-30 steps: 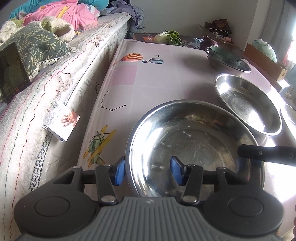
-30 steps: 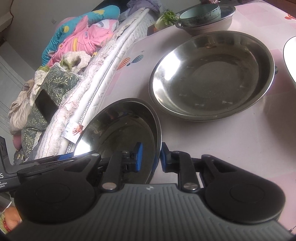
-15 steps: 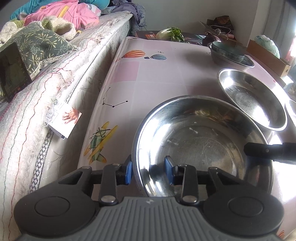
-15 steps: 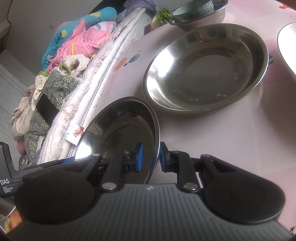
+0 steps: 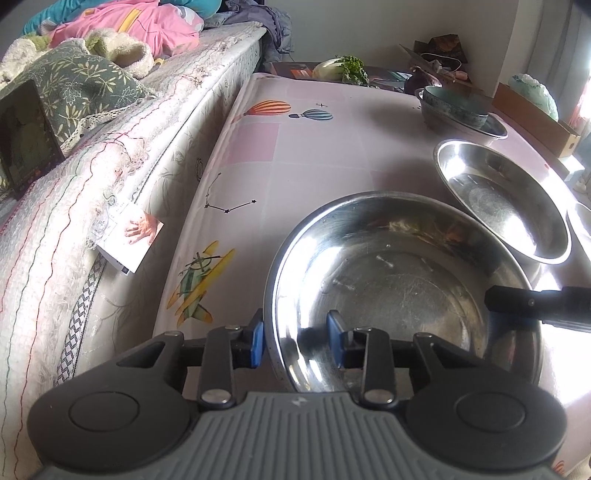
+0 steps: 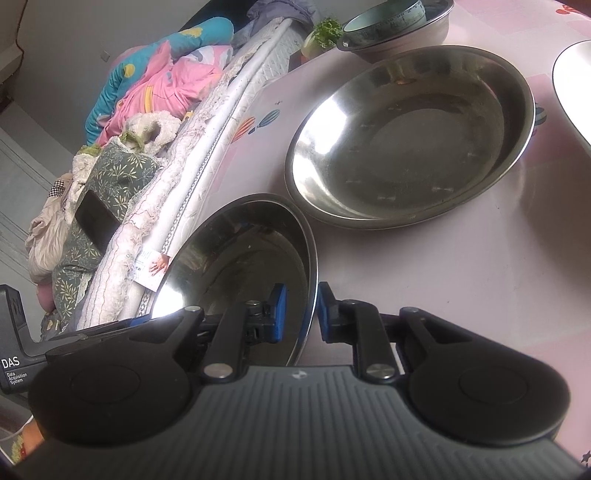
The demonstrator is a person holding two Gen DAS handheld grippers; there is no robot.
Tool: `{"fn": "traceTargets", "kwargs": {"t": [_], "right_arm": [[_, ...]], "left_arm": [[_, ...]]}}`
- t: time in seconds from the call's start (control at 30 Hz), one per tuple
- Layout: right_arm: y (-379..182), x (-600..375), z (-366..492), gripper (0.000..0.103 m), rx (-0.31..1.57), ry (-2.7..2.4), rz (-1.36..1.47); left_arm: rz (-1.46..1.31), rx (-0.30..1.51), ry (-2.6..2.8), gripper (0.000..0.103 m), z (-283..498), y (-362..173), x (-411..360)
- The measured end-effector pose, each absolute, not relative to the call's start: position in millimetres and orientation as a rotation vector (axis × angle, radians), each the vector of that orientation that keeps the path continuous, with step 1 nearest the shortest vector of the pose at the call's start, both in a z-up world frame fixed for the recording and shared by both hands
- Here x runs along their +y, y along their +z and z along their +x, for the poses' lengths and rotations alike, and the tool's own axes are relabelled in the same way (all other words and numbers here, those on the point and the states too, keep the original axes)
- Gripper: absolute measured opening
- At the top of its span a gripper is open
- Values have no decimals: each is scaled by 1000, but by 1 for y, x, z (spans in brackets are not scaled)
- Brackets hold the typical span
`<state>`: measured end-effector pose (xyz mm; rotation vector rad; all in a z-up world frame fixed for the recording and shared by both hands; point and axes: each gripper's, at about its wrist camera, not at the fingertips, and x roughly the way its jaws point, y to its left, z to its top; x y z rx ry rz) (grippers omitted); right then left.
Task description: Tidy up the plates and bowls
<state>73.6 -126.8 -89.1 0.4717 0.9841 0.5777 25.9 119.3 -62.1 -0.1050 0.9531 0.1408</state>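
A large steel bowl [image 5: 399, 280] sits at the near end of the pink table [image 5: 295, 155]. My left gripper [image 5: 295, 341] is shut on its near left rim, one pad outside the wall and one inside. In the right wrist view the same steel bowl [image 6: 240, 251] has its thin rim pinched between the blue pads of my right gripper [image 6: 300, 313]. One right gripper finger [image 5: 535, 306] shows over the bowl's right rim. A second steel dish [image 5: 502, 199] [image 6: 410, 136] lies just beyond it. A greenish bowl nested in a steel basin [image 5: 458, 107] [image 6: 395, 22] stands at the far end.
A white plate [image 6: 576, 85] pokes in at the right edge. A mattress with bedding [image 5: 110, 166] runs along the table's left side, with a card [image 5: 129, 236] hanging from it. Leafy greens [image 5: 343, 68] and a cardboard box [image 5: 532, 114] are at the back.
My left gripper's jaws have narrowed from a wide gap onto the near bowl's rim, and the bowl looks slightly closer. The right gripper keeps its grip on the rim.
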Motion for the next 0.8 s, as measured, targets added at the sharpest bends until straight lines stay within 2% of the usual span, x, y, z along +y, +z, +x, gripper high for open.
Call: {"fn": "traceTargets", "kwargs": {"t": [0.8], "right_arm": [[-91,-124,81,17,981,604,476]], "left_arm": [[-102,937,156,34,15,-61,120]]}}
